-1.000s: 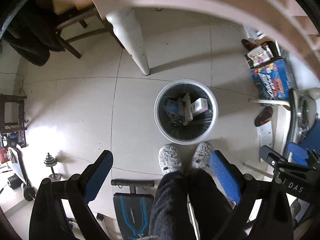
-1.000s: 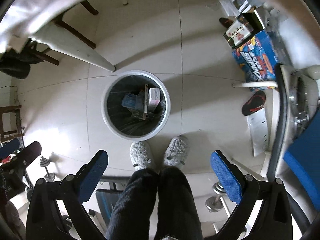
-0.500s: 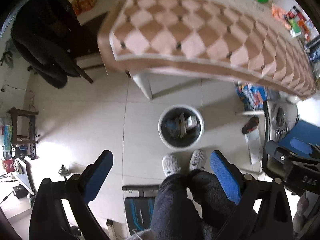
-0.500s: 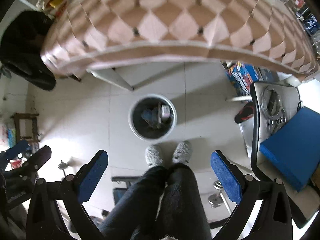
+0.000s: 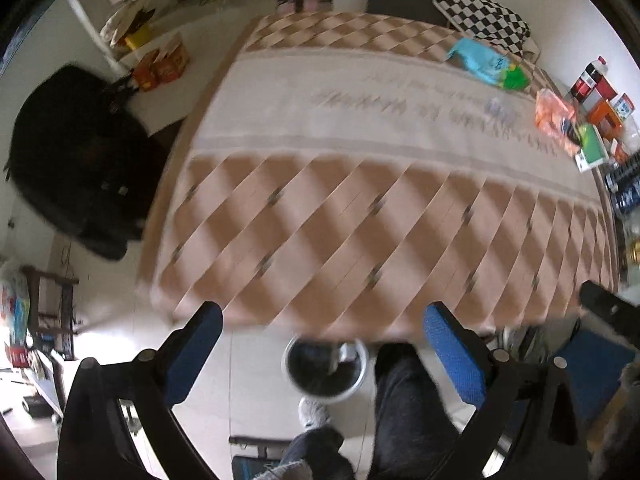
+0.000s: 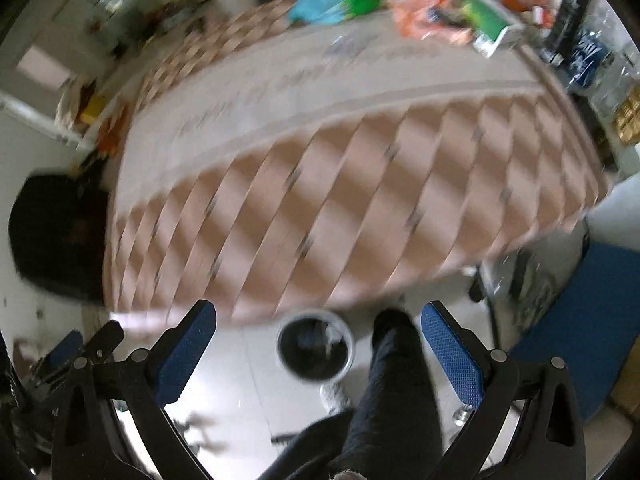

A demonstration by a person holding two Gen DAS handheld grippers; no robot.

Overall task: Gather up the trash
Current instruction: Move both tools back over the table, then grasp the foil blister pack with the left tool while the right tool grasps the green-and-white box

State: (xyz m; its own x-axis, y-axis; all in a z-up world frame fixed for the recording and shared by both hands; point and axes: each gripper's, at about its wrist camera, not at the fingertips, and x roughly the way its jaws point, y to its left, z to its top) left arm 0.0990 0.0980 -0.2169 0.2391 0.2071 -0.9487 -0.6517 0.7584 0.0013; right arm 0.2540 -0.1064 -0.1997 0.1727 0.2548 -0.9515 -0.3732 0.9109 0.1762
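Note:
A round white trash bin (image 5: 324,368) with a black liner stands on the floor by the table's near edge; it also shows in the right wrist view (image 6: 316,350). On the far side of the checkered table (image 5: 360,216) lie a light blue packet (image 5: 478,60), an orange wrapper (image 5: 554,118) and a green-and-white box (image 5: 590,152). The right wrist view shows the same blue packet (image 6: 320,6), orange wrapper (image 6: 424,14) and green box (image 6: 490,26). My left gripper (image 5: 322,330) and right gripper (image 6: 318,328) are both open and empty, held high over the near table edge.
A black coat (image 5: 76,160) hangs over a chair left of the table. A blue padded seat (image 6: 592,320) stands to the right. Boxes and bottles (image 5: 600,92) crowd the far right corner. The person's legs (image 5: 404,408) stand beside the bin.
Both grippers have risen and tilted up from looking straight down into the bin. The tabletop and its litter have come into view, and the bin has dropped to the lower part of both frames.

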